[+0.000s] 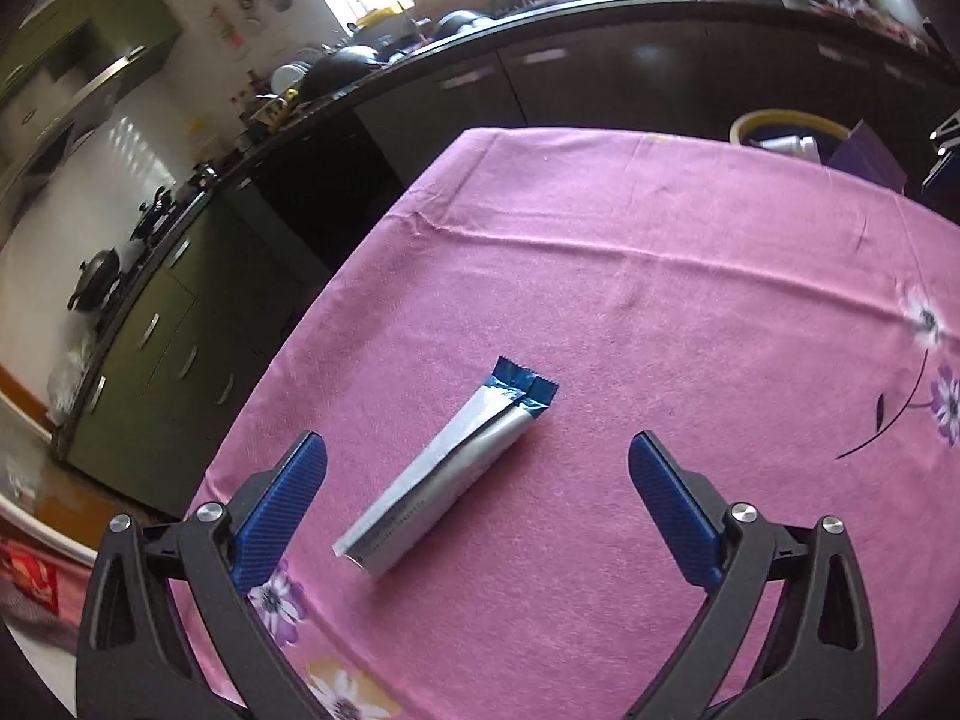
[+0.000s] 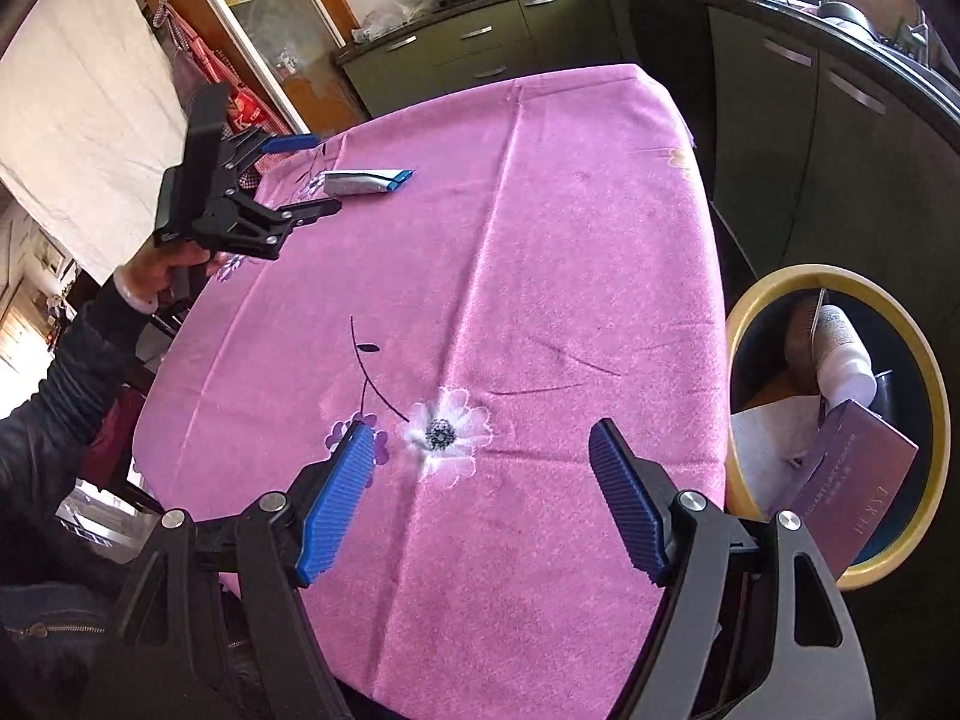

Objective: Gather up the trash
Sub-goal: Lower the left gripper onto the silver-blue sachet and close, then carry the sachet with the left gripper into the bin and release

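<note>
- At the far left of the right wrist view, a person's hand (image 2: 174, 267) in a dark sleeve (image 2: 66, 372) gripped the handle of the left gripper (image 2: 315, 174), which hung over the left end of the table.
- The left gripper's jaws stood wide, with nothing pressed between its blue pads (image 1: 282, 504).
- The silver wrapper (image 1: 441, 477) with its crimped blue end lay flat on the pink tablecloth (image 1: 630, 300), between and just ahead of those open jaws and touching neither; in the right wrist view the wrapper (image 2: 366, 182) lay near the cloth's far left edge.
- Toward the middle, the cloth (image 2: 510, 240) bore a printed white flower (image 2: 444, 432) and purple blossoms.
- The right gripper (image 2: 480, 495) hovered over that flower, jaws spread wide and holding nothing.
- On the right, beside the table's edge and below it, stood a yellow-rimmed bin (image 2: 936, 396).
- Inside it were a white bottle (image 2: 843, 354), a purple box (image 2: 852, 480) and crumpled white paper (image 2: 774, 450).
- Dark kitchen cabinets (image 2: 840, 138) ran behind.
</note>
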### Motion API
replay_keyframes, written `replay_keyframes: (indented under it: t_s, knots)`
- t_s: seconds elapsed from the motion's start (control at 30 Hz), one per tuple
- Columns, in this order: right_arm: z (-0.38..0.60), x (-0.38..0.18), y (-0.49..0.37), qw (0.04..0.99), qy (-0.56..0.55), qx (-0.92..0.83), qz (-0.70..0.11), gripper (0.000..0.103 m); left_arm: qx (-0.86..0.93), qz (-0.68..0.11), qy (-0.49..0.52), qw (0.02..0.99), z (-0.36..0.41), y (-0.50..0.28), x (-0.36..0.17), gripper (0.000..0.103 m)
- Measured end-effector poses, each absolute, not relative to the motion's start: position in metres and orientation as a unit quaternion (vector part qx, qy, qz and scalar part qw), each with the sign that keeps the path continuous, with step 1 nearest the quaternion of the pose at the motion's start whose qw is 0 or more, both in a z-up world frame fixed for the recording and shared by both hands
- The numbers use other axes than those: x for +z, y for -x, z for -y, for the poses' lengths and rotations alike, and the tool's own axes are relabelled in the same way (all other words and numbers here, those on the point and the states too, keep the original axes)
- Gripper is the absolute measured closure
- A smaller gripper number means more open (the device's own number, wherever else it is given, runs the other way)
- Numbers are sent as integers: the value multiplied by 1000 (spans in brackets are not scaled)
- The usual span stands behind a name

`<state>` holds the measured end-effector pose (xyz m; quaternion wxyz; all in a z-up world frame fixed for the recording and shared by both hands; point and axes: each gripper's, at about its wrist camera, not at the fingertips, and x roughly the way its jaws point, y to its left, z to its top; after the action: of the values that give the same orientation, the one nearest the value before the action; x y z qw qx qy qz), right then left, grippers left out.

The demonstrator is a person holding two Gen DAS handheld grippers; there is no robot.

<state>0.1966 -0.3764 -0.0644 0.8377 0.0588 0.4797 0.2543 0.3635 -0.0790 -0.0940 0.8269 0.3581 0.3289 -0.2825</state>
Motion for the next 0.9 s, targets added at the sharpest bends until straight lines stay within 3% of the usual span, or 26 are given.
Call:
replay_keyframes:
  t_s: [0.47, 0.57, 0.67, 0.83, 0.9]
  knots:
    - [363, -63, -188, 830, -67, 258, -490, 29, -348, -397, -384, 758, 77, -419, -118, 9]
    - [361, -61, -186, 829, -69, 259, -491, 29, -366, -419, -353, 752, 72, -423, -118, 18]
    - [358, -60, -186, 828, -69, 261, -491, 29, -385, -446, -313, 745, 66, -426, -119, 34]
    - [356, -55, -184, 829, -68, 268, -486, 29, -407, -464, -265, 740, 63, -422, -119, 69]
    - [356, -52, -181, 831, -69, 271, -481, 29, -406, -463, -261, 743, 61, -416, -120, 76]
